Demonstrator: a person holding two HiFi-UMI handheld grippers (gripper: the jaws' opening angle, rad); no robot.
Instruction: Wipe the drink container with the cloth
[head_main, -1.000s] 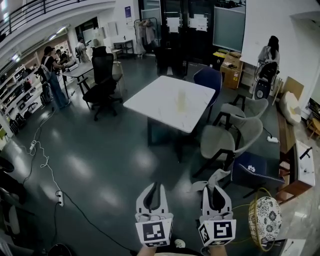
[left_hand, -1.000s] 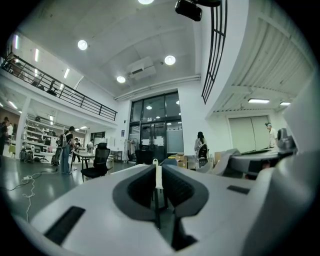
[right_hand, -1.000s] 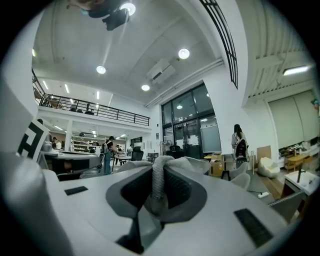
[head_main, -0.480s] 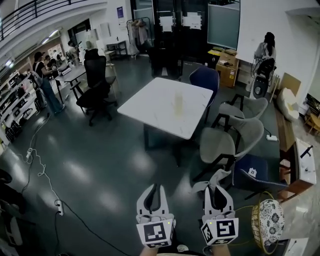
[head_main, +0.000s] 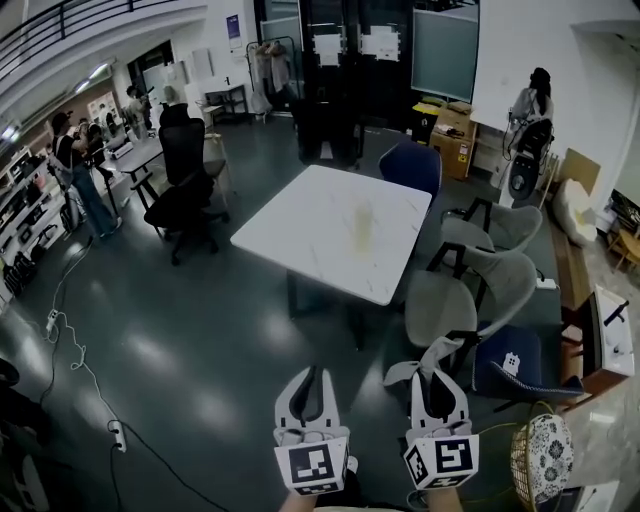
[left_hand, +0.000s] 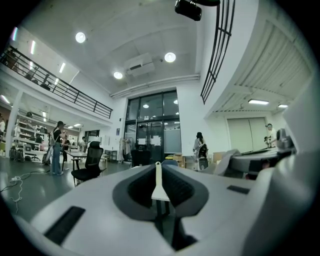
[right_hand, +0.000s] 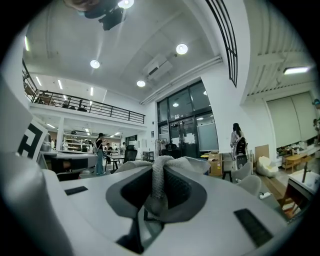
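A pale, see-through drink container stands upright near the middle of a white square table, well ahead of both grippers. My left gripper is at the bottom of the head view, shut and empty; in the left gripper view its tips meet with nothing between them. My right gripper is beside it, shut on a grey-white cloth that spills out to its left. In the right gripper view the cloth bunches between the jaws. Both grippers point level over the dark floor.
Grey chairs and blue chairs line the table's right side and far corner. A black office chair stands to the left. People stand at far left, another person at far right. A patterned basket sits near my right.
The table and drink container have drawn closer and lower in the head view as both grippers travelled forward together. The jaws stay as they were, the cloth still in the right one.
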